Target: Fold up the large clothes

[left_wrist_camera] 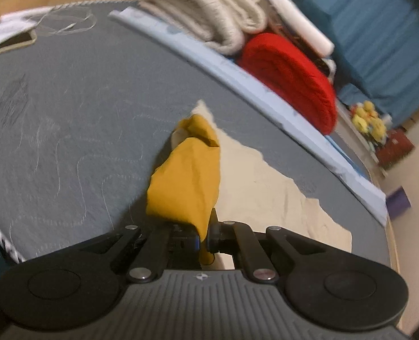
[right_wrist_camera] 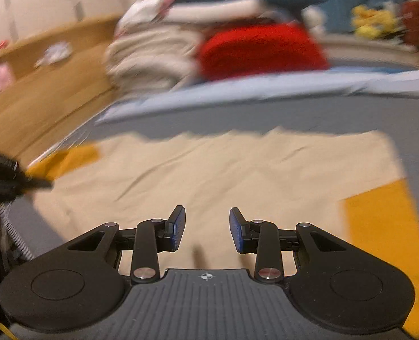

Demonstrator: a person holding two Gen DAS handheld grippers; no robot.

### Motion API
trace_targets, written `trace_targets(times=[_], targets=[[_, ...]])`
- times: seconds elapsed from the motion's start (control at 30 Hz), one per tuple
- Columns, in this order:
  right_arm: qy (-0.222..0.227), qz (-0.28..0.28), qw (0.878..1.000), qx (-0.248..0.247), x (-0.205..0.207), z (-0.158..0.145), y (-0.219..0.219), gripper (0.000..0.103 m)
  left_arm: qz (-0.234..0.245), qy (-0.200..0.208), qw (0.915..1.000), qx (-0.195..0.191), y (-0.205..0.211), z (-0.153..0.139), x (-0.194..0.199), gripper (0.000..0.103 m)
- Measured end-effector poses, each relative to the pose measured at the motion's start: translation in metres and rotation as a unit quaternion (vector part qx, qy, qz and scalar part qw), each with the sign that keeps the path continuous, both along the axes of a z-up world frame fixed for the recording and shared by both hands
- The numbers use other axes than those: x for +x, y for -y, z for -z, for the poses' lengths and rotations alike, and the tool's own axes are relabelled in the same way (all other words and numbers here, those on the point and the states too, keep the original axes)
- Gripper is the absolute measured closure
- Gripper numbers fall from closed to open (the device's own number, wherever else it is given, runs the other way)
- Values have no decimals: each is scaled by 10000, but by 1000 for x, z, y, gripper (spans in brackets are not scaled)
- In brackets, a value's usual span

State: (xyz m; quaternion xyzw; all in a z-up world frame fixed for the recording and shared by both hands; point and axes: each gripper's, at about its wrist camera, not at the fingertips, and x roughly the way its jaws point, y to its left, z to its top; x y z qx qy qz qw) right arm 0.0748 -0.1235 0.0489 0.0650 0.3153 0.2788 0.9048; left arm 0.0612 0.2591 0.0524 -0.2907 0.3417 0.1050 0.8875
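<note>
Cream-and-mustard garment (right_wrist_camera: 209, 175) lay spread on the grey mattress (left_wrist_camera: 67, 107) mid-frame, its mustard sleeve (left_wrist_camera: 186, 181) pinched in your left gripper (left_wrist_camera: 203, 235), jaws clamped on it, probably to fold it inward, while your right gripper (right_wrist_camera: 207, 229) hovered above the cloth, jaws wide and empty.

Ahead of the right gripper (right_wrist_camera: 206, 231), its jaws apart, flat cream cloth (right_wrist_camera: 209, 175) leaves open passage. Beyond it, a folded red blanket (right_wrist_camera: 260, 49) and beige blankets (right_wrist_camera: 150, 56) block the way. Bare grey mattress (left_wrist_camera: 67, 107) lies left of the left gripper (left_wrist_camera: 202, 235).
</note>
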Motion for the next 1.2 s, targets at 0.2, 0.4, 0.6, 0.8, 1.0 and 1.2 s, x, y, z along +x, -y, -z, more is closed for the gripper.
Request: trace_targets(times=[0.2, 0.4, 0.6, 0.8, 1.0, 1.2], targets=[[-1260, -291, 9882, -818, 34, 57, -46, 67, 50, -191, 9998, 89, 9, 18, 5, 98], [-466, 58, 9984, -322, 17, 11, -16, 67, 188, -76, 9984, 523, 27, 13, 6, 98], [-182, 590, 9968, -501, -4, 0, 37, 67, 31, -70, 9985, 550, 36, 10, 5, 98], [-104, 1115, 9922, -543, -19, 1, 106, 67, -6, -58, 9968, 795, 51, 8, 7, 98], [-67, 1629, 9854, -498, -30, -4, 163, 67, -23, -93, 9941, 1081, 69, 13, 10, 98], [-196, 2232, 9736, -443, -38, -13, 208, 67, -130, -216, 9915, 1273, 75, 21, 12, 98]])
